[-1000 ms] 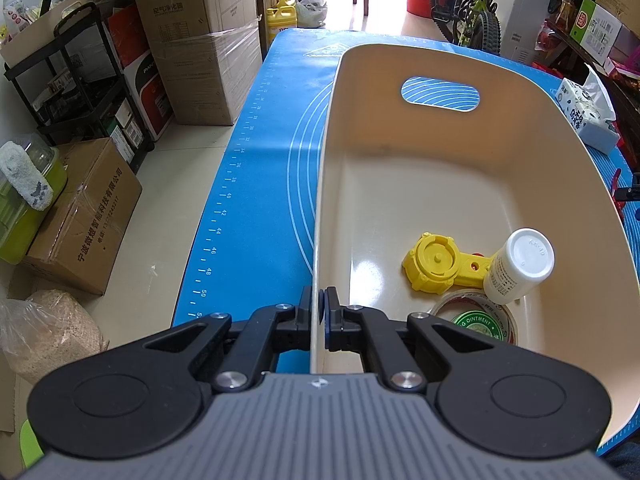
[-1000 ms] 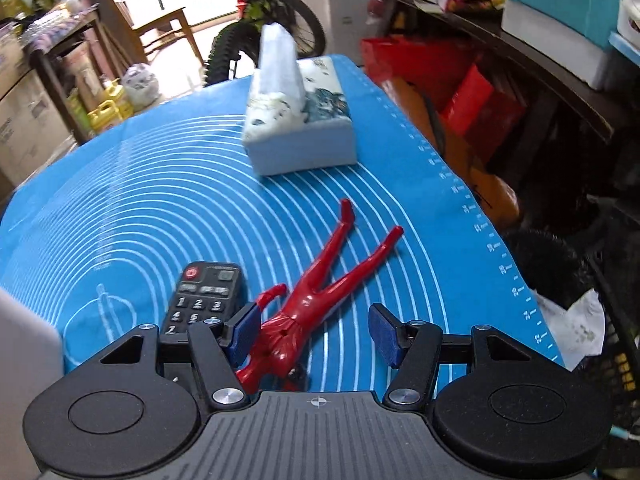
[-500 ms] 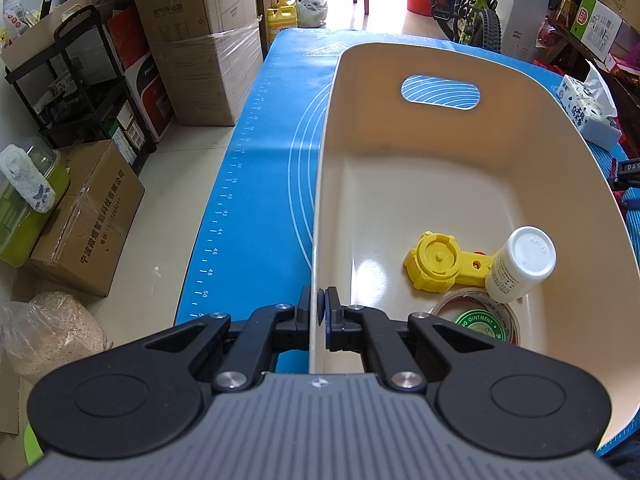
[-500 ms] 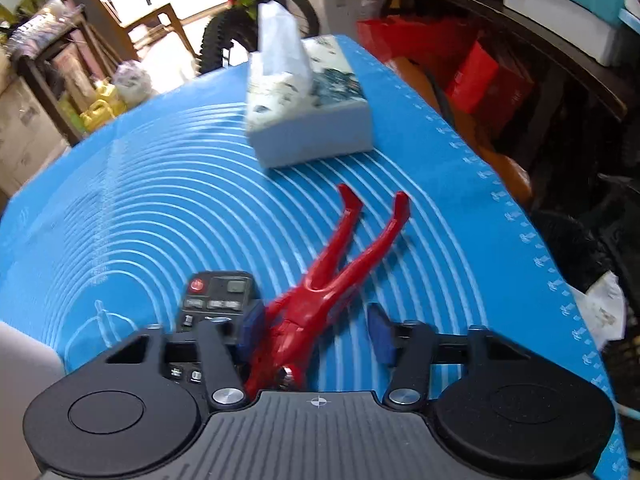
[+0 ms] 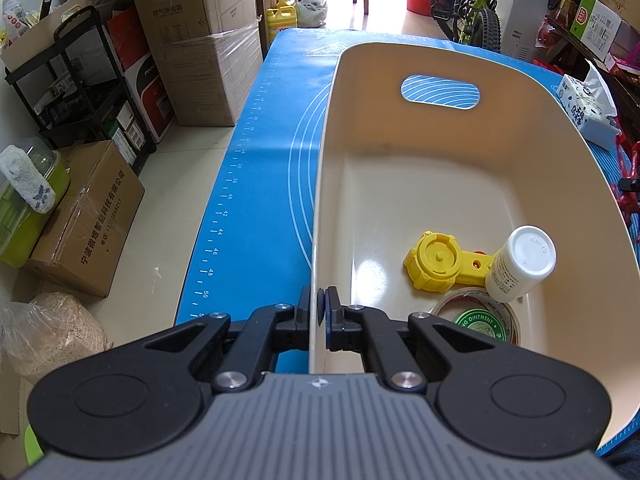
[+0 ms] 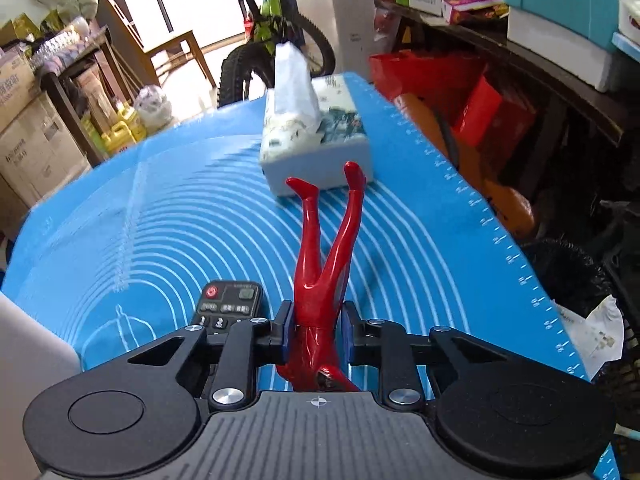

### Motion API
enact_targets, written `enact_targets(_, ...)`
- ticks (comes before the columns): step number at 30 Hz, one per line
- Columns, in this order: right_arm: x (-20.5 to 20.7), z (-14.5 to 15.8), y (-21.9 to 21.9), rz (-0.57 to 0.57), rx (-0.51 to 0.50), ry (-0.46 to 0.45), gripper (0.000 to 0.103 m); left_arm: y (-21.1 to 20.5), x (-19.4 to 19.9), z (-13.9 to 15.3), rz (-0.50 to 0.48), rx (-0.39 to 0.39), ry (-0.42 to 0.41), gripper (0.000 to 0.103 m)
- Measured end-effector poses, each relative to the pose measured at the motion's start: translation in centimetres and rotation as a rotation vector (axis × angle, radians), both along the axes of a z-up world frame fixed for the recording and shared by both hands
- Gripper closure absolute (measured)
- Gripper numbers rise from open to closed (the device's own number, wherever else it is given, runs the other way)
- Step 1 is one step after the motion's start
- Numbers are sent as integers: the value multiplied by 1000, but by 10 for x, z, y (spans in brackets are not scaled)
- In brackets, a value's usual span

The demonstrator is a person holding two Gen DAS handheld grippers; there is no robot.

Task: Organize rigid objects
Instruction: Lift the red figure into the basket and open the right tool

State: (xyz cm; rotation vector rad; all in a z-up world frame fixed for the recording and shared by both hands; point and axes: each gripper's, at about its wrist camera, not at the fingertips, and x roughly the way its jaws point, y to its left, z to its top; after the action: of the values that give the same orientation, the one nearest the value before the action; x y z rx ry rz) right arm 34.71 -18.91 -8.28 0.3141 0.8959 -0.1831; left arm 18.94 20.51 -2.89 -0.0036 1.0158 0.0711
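Note:
My left gripper (image 5: 319, 312) is shut on the near left rim of a cream plastic bin (image 5: 440, 184). In the bin lie a yellow round toy part (image 5: 436, 262), a white pill bottle (image 5: 520, 264) and a tape roll (image 5: 480, 320). My right gripper (image 6: 316, 326) is shut on the torso of a red toy figure (image 6: 324, 256), whose legs point away and stand raised off the blue mat (image 6: 180, 220). A black remote control (image 6: 230, 304) lies on the mat just left of the right gripper.
A tissue box (image 6: 316, 140) stands on the mat beyond the figure; it also shows in the left wrist view (image 5: 588, 108). The mat's right edge (image 6: 500, 240) drops to clutter and a black basket. Cardboard boxes (image 5: 200, 40) and a bicycle surround the table.
My right gripper has closed on the red figure and lifted it, so its legs now point up and away. The left gripper has kept its hold on the bin rim.

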Motion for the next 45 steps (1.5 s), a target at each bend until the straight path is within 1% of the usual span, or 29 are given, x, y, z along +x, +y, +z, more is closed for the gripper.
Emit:
enact_targets(5,-14,21,-2,7,-11,-55,71,-1,0,0,0,0,0,96)
enact_targets(9,-31,40,3,46,-38,-96,71,-1,0,0,1,-2,0,96)
enact_targets(14,-54,70,10,93,-19,-151,70,-1,0,0,1,-2,0,96)
enact_targets(18,-70,95,28,164,-20,-207,70,-1,0,0,1,-2,0,96)
enact_targets(21,-76,110,41,199,27,-230,70,-1,0,0,0,-2,0,96)
enact_targets(26,-85,129,72,294,62,-265,70,-1,0,0,0,-2,0,96)
enact_targets(30,-90,133,105,382,82,-259,70,-1,0,0,0,-2,0,97)
enact_targets(37,-93,119,164,504,92,-223,70,-1,0,0,0,-2,0,97)
enact_targets(45,-101,111,205,595,77,-223,71,-3,1,1,0,0,1,97)
